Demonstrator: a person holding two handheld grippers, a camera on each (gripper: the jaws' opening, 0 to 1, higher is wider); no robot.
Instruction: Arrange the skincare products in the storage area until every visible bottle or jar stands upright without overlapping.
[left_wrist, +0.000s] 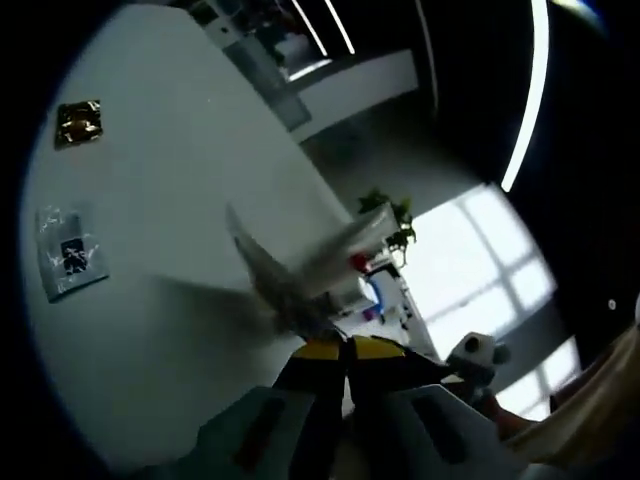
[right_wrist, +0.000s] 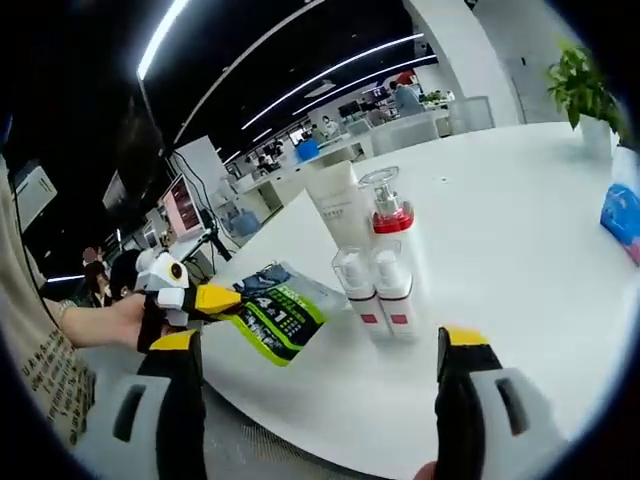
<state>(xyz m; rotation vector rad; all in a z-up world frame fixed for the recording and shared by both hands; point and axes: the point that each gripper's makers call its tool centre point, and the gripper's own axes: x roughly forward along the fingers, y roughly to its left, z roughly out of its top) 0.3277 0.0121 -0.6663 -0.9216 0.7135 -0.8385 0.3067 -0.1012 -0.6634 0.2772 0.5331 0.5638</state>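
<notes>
Two grippers were recorded over one white table (right_wrist: 520, 250). Right gripper (right_wrist: 325, 345), seen in the right gripper view: jaws set wide apart, nothing between them, poised above the table's near edge. Just beyond that edge, two small pump bottles (right_wrist: 378, 290) with red bands stood upright, touching side by side. Directly behind them stood a taller pump bottle with a red collar (right_wrist: 385, 215), and against its left a white tube (right_wrist: 338, 205), also upright. Left of this group, at the table's near-left corner, the left gripper (right_wrist: 205, 300) appeared, held by a person's hand (right_wrist: 125, 320), its yellow tips closed on a green and blue sachet (right_wrist: 275, 315) that hung out over the edge. Toward the far right edge lay a blue packet (right_wrist: 622, 212), with a potted plant (right_wrist: 580, 85) beyond it. In the left gripper view, the left gripper (left_wrist: 348, 350) held its jaws pressed together on the sachet (left_wrist: 300, 265), blurred, above the tabletop (left_wrist: 180, 150). Farther across that surface lay a clear packet (left_wrist: 72, 255) and, beyond it, a gold packet (left_wrist: 78, 122), well apart.
</notes>
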